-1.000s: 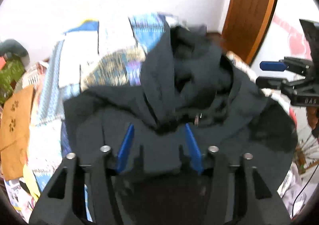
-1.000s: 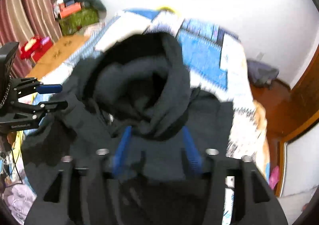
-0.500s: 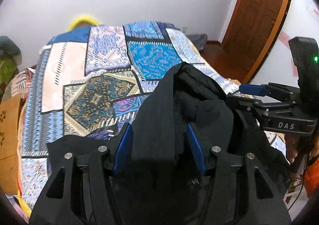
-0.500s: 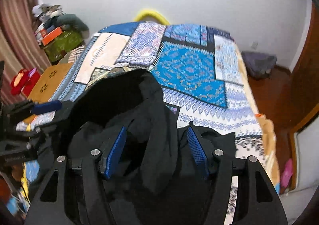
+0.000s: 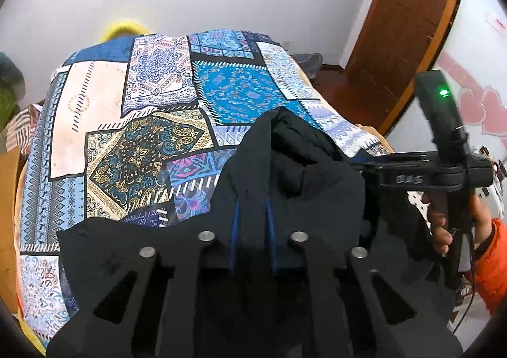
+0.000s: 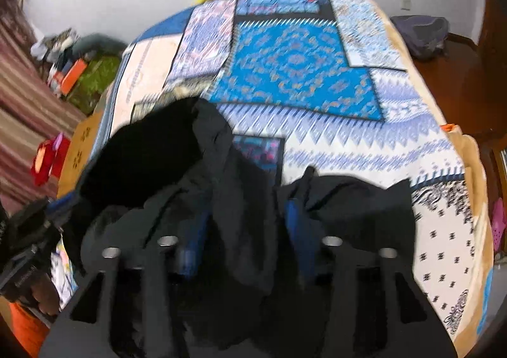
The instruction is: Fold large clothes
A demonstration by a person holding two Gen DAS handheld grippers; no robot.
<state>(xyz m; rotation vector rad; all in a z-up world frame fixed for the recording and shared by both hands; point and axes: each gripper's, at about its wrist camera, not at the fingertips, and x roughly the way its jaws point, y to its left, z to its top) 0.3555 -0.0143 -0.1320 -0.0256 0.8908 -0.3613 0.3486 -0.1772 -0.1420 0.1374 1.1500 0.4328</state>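
Observation:
A black hoodie [image 5: 294, 168] lies bunched at the near edge of the patchwork bed quilt [image 5: 142, 136]. In the left wrist view my left gripper [image 5: 252, 225] has its blue pads drawn close, closing on a fold of the hoodie and pinching it. My right gripper [image 5: 370, 168] reaches in from the right, its tips buried in the cloth. The right wrist view is blurred. There the right gripper [image 6: 244, 228] is closing, and a thick fold of the hoodie [image 6: 152, 161] fills the gap between its pads. The left gripper [image 6: 38, 221] shows dimly at lower left.
The quilt [image 6: 294, 63] stretches flat beyond the hoodie. A hand in an orange sleeve [image 5: 488, 259] holds the right gripper. A wooden door [image 5: 405, 9] stands at the right, boxes and clutter [image 6: 76, 73] at the bed's left, and a dark bag [image 6: 421, 31] on the floor.
Both pairs of jaws have narrowed from wide apart onto folds of the hoodie. The hoodie no longer fills the views; the quilt shows beyond it. The right view has tilted.

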